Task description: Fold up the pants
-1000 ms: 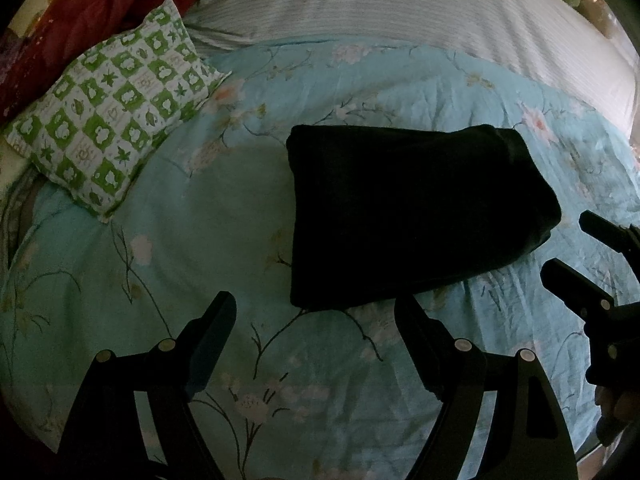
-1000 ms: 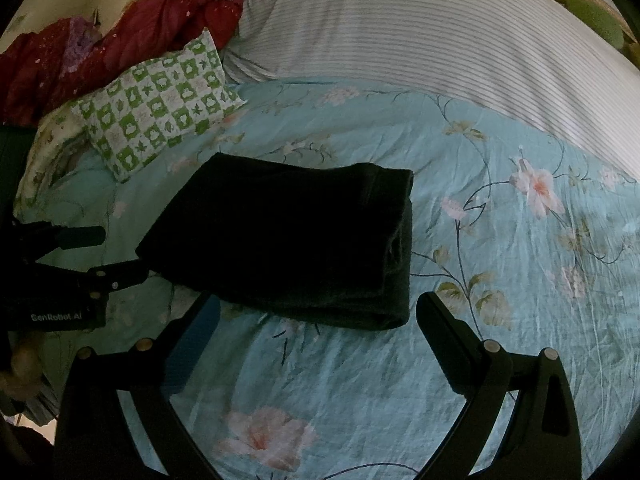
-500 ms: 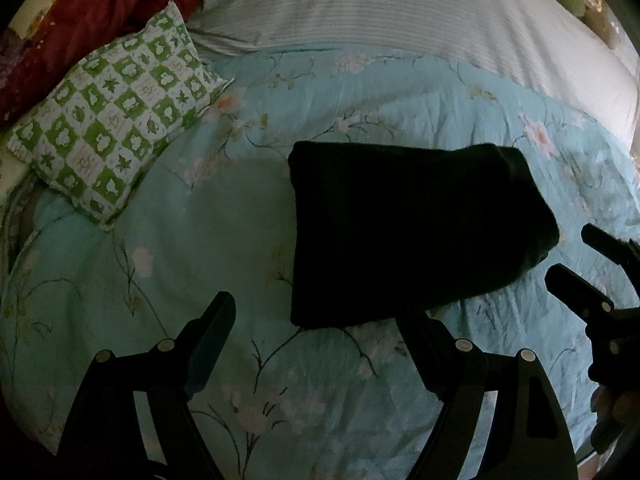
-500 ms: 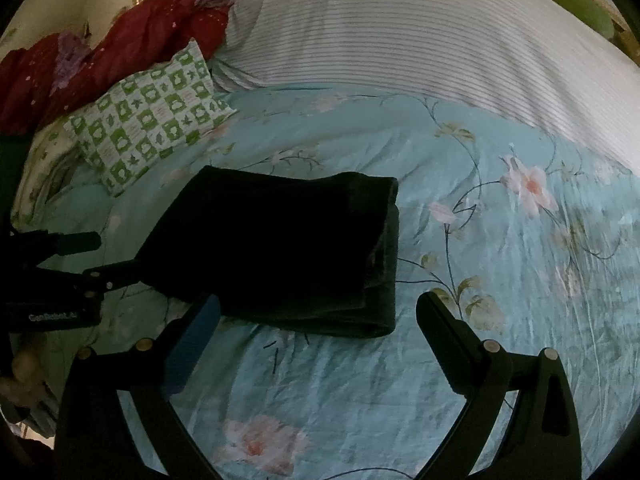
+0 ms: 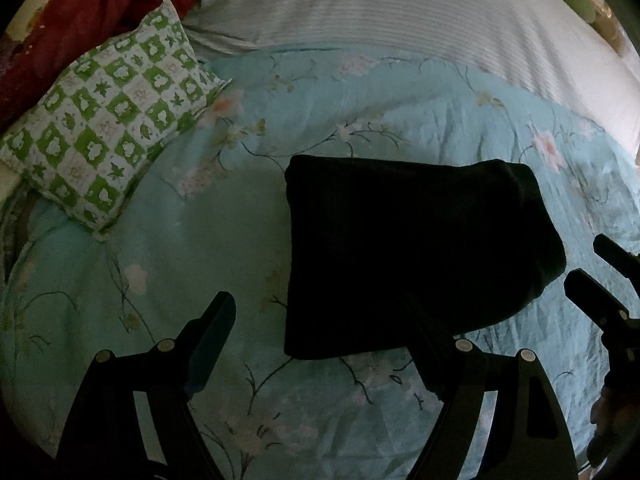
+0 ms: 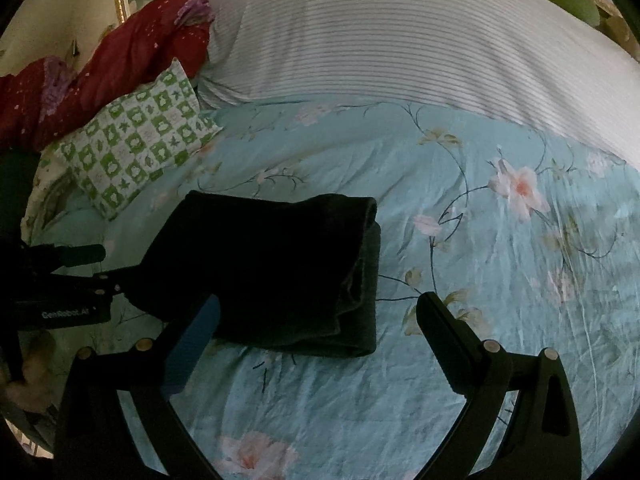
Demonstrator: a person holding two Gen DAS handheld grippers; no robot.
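Note:
The dark pants [image 5: 408, 248] lie folded into a thick rectangle on the light blue floral bedcover [image 5: 200, 248]. In the right wrist view the pants [image 6: 272, 268] show stacked layers along their right edge. My left gripper [image 5: 320, 320] is open and empty, just in front of the pants' near left corner. My right gripper [image 6: 316, 316] is open and empty, just in front of the pants' near right edge. The right gripper also shows at the right edge of the left wrist view [image 5: 600, 276]. The left gripper shows at the left of the right wrist view [image 6: 92, 268].
A green and white checked pillow [image 5: 104, 144] lies at the far left. A red blanket [image 6: 120, 60] is bunched behind it. A striped white cover [image 6: 400, 44] spans the back of the bed. A gold bed frame [image 6: 120, 4] rims the far edge.
Both grippers have drawn back a little from the folded pants, staying open. The pants have not moved.

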